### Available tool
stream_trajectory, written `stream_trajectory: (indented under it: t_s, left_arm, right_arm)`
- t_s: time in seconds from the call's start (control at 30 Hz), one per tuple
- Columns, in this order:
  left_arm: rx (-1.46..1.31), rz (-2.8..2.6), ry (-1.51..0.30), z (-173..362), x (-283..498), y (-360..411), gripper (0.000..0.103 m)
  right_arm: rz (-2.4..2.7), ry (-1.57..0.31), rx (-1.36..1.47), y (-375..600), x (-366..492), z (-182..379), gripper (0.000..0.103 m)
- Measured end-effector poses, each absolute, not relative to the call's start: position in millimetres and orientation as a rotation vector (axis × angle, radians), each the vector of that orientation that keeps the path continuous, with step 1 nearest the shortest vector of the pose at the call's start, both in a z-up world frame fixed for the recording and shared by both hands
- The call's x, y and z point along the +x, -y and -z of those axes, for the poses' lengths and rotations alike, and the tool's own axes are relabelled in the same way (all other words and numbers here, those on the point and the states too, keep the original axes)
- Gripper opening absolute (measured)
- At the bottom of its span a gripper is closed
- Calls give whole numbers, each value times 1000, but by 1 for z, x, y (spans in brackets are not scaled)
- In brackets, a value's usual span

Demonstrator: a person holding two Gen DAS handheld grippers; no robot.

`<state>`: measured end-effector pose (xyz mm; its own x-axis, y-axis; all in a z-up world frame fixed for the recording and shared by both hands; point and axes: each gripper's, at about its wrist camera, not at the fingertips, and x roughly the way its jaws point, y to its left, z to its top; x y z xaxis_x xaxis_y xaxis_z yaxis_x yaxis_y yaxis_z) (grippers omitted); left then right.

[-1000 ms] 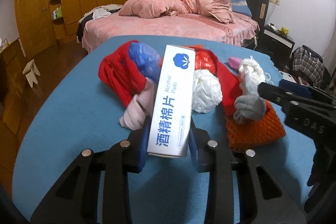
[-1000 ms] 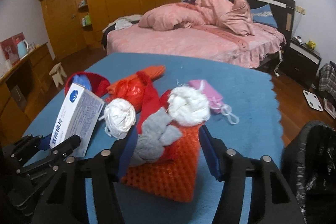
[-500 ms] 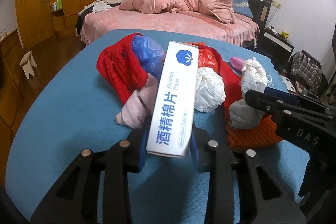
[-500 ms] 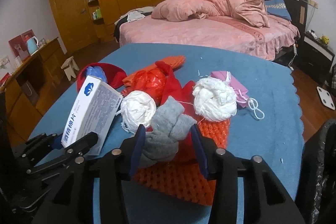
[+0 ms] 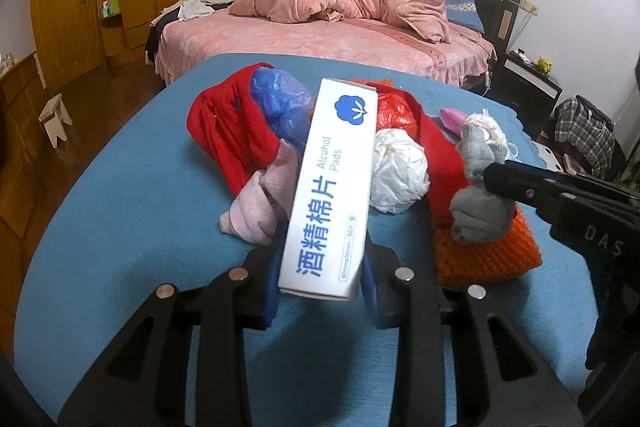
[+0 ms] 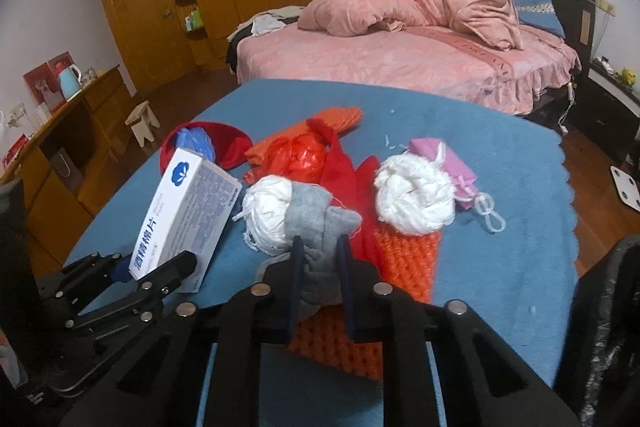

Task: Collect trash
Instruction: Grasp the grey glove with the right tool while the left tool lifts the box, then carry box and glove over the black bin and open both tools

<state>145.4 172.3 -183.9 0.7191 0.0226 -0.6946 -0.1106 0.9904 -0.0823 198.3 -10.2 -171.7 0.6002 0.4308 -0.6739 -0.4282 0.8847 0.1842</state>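
- The left claw (image 5: 322, 277) is pinched on the lower end of a white alcohol pads box (image 5: 330, 191), which tilts up and away from it, raised off the blue counter (image 5: 120, 227).
- The right claw (image 6: 320, 267) is squeezed narrow on a grey sock (image 6: 320, 227), its two blue-padded fingers (image 6: 295, 267) pressing the fabric from either side.
- In the left wrist view the right claw (image 5: 496, 179) reaches in from the right of the box, and the grey sock (image 5: 478, 195) bunches around its tip.
- The sock lies over an orange knitted cloth (image 6: 404, 259) on the counter.
- Just beyond the sock, touching it, is a white crumpled ball (image 6: 266, 211); a second white ball (image 6: 416, 195) sits to the sock's right, on the far end of the orange cloth.
- Behind the second ball, a pink pouch (image 6: 452, 163) with a white cord.
- Beyond the sock, a red plastic bag (image 6: 296, 157) and red cloth (image 6: 344, 171).
- Left of the sock, past the box, a red garment (image 5: 236, 139) wraps a blue plastic bag (image 5: 280, 99); a pale pink cloth (image 5: 260, 203) lies against it.
- At the far right, the dark rim of a black trash bag (image 6: 608, 307).
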Motion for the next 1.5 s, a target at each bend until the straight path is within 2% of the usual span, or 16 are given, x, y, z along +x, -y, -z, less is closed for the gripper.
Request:
stream_trajectory:
  t_s: [0.37,0.8,1.5]
  left_arm:
    - [-101,-6,-698,147,133,-141,29]
    - [-55,134,-680,126,128,-64,29]
    - [16,527,-681,135,147,130,29]
  right_arm:
    - [-464,-678,39,53,177,126,17]
    - [-340,-612,72,132,152,102,16]
    - [89,-659,191,326,113,139,16]
